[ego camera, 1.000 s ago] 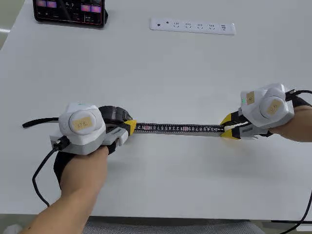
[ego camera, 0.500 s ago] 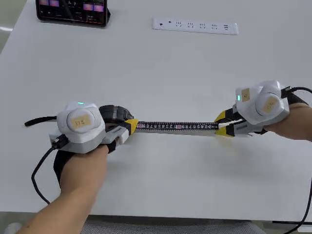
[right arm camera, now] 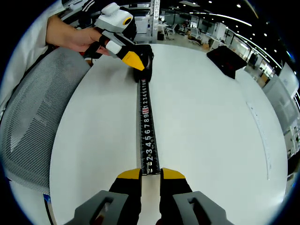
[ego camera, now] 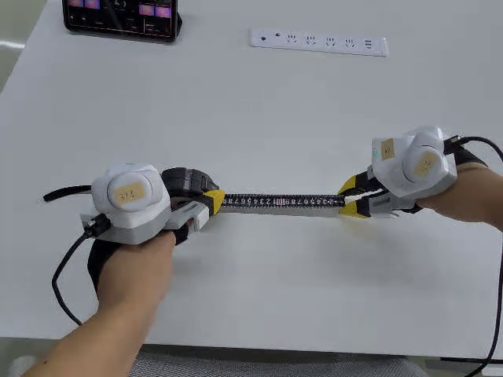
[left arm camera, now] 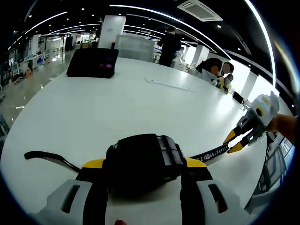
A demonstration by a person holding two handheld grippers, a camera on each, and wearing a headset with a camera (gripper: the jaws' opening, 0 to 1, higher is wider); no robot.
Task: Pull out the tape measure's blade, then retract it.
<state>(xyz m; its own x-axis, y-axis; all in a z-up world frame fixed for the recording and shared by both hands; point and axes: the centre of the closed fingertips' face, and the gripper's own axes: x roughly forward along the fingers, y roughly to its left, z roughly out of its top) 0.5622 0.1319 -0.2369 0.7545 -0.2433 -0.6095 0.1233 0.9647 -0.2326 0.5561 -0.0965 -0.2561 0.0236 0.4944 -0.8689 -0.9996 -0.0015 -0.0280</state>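
Observation:
The black tape measure case (ego camera: 187,183) lies on the white table (ego camera: 259,110) at the left, with my left gripper (ego camera: 206,196) shut on it. Its yellow-tipped jaws flank the case (left arm camera: 143,159) in the left gripper view. The numbered blade (ego camera: 283,201) runs out of the case to the right, just above the table. My right gripper (ego camera: 348,198) is shut on the blade's end. In the right gripper view the blade (right arm camera: 147,126) stretches from my right gripper (right arm camera: 150,174) to the case (right arm camera: 144,58). The case's black wrist strap (ego camera: 67,192) trails left.
A white power strip (ego camera: 318,42) lies at the table's far side, and a black device with a lit screen (ego camera: 122,16) stands at the far left. The table's near edge runs just behind my hands. A grey mesh chair (right arm camera: 33,117) sits below that edge.
My right gripper has moved left toward the case with the blade's end in it, so less blade shows. The left gripper and case have stayed put.

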